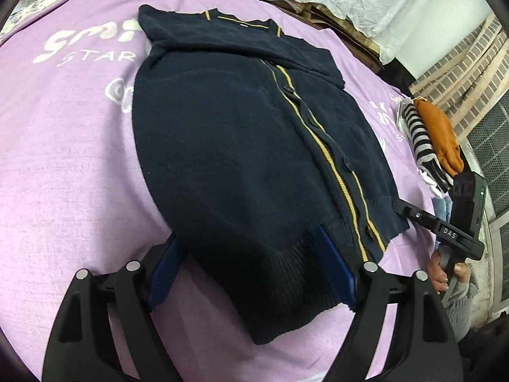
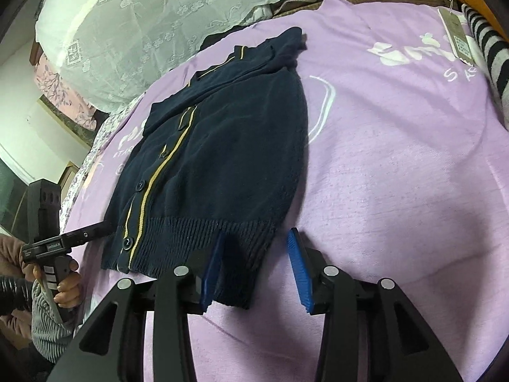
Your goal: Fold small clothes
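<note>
A small navy knit cardigan (image 1: pixel 241 146) with a yellow-striped button placket lies flat on the purple cloth (image 1: pixel 63 159), sleeves folded in, collar far from me. It also shows in the right wrist view (image 2: pixel 222 159). My left gripper (image 1: pixel 251 270) is open, its blue pads straddling the ribbed hem's left corner. My right gripper (image 2: pixel 257 270) is open, its left pad over the hem's right corner and its right pad on the cloth (image 2: pixel 397 175) beside it. Each gripper shows from the side in the other view, the right one (image 1: pixel 400 208) and the left one (image 2: pixel 105 227).
A pile of folded clothes, striped (image 1: pixel 416 133) and orange (image 1: pixel 442 137), lies at the cloth's right edge, with a paper tag (image 2: pixel 455 35) beside it. White lace fabric (image 2: pixel 159 31) and a brick-pattern wall (image 1: pixel 470 73) lie beyond the far edge.
</note>
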`<state>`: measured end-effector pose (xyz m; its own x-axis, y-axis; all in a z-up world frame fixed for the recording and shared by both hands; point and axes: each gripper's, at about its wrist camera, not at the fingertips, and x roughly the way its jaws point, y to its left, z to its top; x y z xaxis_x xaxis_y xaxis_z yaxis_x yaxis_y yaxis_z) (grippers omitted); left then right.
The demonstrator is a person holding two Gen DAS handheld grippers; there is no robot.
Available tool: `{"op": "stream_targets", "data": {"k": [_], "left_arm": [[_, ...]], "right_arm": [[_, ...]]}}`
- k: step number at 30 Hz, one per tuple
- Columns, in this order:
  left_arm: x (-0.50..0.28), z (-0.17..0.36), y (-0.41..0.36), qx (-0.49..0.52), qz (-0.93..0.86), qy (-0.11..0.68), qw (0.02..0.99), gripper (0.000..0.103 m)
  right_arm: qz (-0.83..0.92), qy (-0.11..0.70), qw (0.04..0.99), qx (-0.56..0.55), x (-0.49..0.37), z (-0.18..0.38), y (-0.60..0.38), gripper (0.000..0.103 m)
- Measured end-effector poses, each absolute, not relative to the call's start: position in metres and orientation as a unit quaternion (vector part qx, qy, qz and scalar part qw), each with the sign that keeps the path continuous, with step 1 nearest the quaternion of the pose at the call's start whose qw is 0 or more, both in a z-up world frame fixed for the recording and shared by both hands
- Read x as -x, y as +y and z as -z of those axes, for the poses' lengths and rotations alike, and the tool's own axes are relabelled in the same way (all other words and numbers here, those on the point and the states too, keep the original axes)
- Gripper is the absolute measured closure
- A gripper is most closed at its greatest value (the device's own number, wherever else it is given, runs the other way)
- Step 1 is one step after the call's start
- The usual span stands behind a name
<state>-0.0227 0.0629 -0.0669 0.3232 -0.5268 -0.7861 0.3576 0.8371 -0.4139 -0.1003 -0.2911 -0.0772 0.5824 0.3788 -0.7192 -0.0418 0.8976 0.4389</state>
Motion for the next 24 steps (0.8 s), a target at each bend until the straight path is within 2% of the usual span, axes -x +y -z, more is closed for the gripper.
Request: {"op": "stream_targets", "data": {"k": [1, 2, 3, 4, 5, 7, 9, 15, 24], "left_arm": [[0.023, 0.067, 0.063, 0.084, 0.277, 0.512, 0.809, 0.027], [0.024, 0.067, 0.063, 0.085, 0.277, 0.510, 0.810, 0.038], [0.025, 0.067, 0.063, 0.084, 0.276, 0.508, 0.812, 0.054], [0.025, 0.068, 0.065, 0.087, 0.277, 0.507, 0.812, 0.061], [0.023, 0.069, 0.065, 0.091, 0.277, 0.507, 0.811, 0.073], [0.022, 0.069, 0.068, 0.101, 0.277, 0.507, 0.810, 0.080], [0.024, 0.064, 0.070, 0.102, 0.275, 0.496, 0.817, 0.087], [0.028, 0.036, 0.075, 0.089, 0.268, 0.453, 0.845, 0.089], [0.005, 0.012, 0.068, 0.074, 0.255, 0.441, 0.858, 0.089]], "right_arm": [[-0.125, 0.440, 0.868, -0.192, 0.100, 0.078, -0.291, 0.060], [-0.128, 0.440, 0.868, -0.194, 0.099, 0.078, -0.291, 0.061], [-0.131, 0.439, 0.867, -0.194, 0.100, 0.078, -0.291, 0.064], [-0.141, 0.438, 0.866, -0.196, 0.100, 0.078, -0.290, 0.077], [-0.152, 0.438, 0.863, -0.199, 0.099, 0.077, -0.289, 0.086], [-0.163, 0.434, 0.862, -0.204, 0.099, 0.075, -0.289, 0.092], [-0.167, 0.425, 0.865, -0.207, 0.101, 0.070, -0.290, 0.093], [-0.184, 0.402, 0.871, -0.212, 0.099, 0.046, -0.290, 0.093], [-0.199, 0.376, 0.879, -0.216, 0.072, 0.009, -0.288, 0.094]]}}
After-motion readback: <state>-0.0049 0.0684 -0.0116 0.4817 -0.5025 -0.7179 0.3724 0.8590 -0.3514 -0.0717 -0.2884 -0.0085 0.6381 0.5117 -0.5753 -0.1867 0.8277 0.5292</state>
